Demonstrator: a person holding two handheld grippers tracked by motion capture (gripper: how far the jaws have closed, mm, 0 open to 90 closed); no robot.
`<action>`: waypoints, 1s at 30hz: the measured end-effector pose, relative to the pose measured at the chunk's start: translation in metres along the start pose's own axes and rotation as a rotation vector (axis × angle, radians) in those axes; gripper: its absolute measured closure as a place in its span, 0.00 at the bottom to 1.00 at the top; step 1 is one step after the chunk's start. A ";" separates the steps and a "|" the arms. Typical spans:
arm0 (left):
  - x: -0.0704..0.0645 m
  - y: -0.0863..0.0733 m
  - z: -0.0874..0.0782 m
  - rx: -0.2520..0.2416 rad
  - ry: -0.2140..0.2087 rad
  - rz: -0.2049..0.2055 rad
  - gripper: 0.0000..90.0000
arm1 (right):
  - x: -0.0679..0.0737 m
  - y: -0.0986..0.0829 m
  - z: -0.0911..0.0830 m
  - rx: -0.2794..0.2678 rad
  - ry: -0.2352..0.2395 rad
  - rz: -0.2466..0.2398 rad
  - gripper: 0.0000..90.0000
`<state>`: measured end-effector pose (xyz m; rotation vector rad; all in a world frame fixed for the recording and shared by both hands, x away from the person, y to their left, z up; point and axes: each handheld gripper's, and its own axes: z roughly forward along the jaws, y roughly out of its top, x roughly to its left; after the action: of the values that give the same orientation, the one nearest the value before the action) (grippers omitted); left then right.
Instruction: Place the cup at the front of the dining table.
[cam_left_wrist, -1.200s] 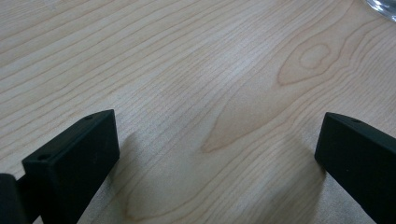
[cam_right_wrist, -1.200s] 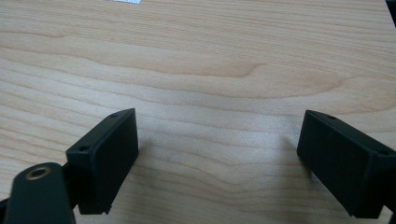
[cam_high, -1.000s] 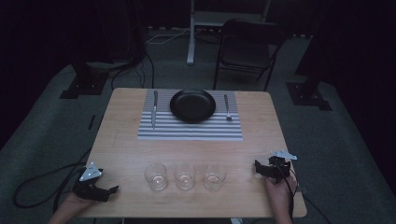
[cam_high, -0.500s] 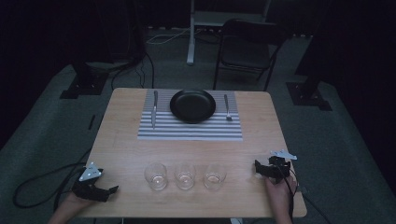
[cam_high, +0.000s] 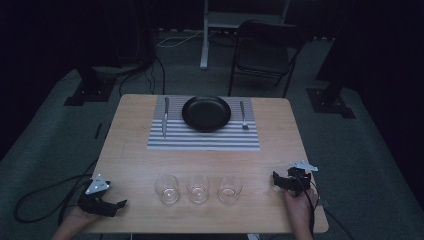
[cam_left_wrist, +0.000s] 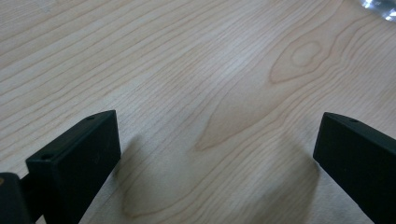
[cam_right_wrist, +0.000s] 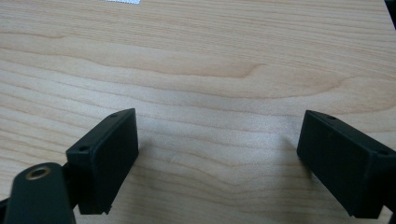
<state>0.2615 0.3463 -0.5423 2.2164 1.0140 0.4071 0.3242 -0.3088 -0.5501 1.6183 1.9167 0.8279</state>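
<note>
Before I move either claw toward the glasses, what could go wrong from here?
1. The three glasses stand close in a row; open jaws reaching for one may knock its neighbour.
2. They are clear glass, so a tip could roll one off the table's near edge.
3. The right claw trails a cable over that edge; it might snag in a reach.

My wooden table (cam_high: 130, 150) carries a striped placemat (cam_high: 203, 137) at its far side and three empty glasses (cam_high: 198, 188) in a row near my edge. My left gripper (cam_high: 116, 206) and right gripper (cam_high: 278, 180) rest at the near corners.
</note>
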 end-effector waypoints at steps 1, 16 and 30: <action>0.000 0.000 -0.001 -0.005 -0.003 -0.003 0.01 | 0.000 0.000 0.000 0.000 0.000 -0.001 0.13; -0.002 0.000 -0.001 -0.022 0.004 -0.012 0.04 | 0.000 0.000 0.000 0.000 0.000 0.000 0.13; -0.017 0.018 -0.008 -0.092 -0.046 0.020 0.04 | 0.000 0.000 0.000 0.000 0.000 0.000 0.13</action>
<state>0.2565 0.3285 -0.5238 2.1454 0.9310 0.4020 0.3242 -0.3088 -0.5501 1.6178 1.9167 0.8279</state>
